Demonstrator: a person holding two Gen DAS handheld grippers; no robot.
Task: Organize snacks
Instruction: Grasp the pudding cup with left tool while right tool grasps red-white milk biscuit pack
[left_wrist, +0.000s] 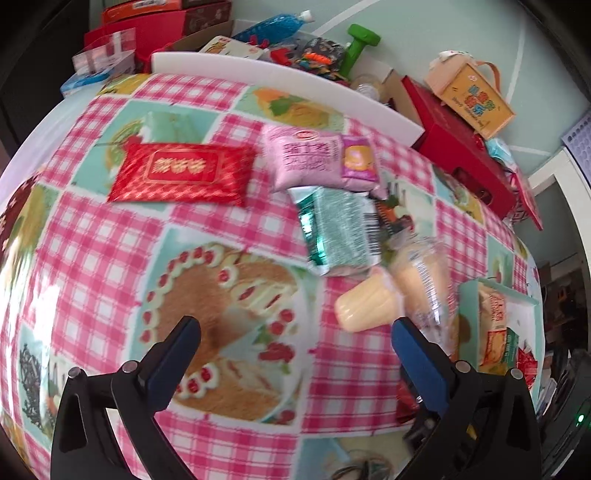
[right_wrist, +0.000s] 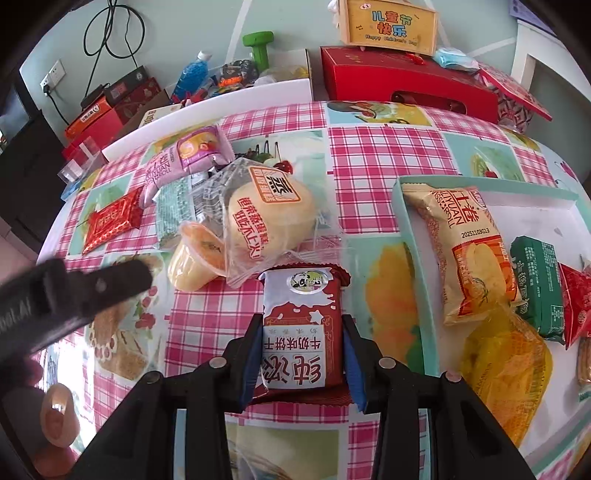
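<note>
Pink gingham oilcloth covers the tabletop (right_wrist: 384, 155). At far left we see the red packet (left_wrist: 183, 173), then the pink packet (left_wrist: 306, 157), the green foil packet (left_wrist: 338, 229) and the yellow jelly cup (left_wrist: 364, 308). Our left gripper (left_wrist: 295, 345) hangs over the cloth, fingers spread apart and empty. Our right gripper (right_wrist: 301, 354) has its fingers clamped on the dark red biscuit packet (right_wrist: 301, 325), near the tabletop. Further right, the teal tray (right_wrist: 410, 236) holds a yellow roll packet (right_wrist: 469, 254) and a green packet (right_wrist: 541, 288).
</note>
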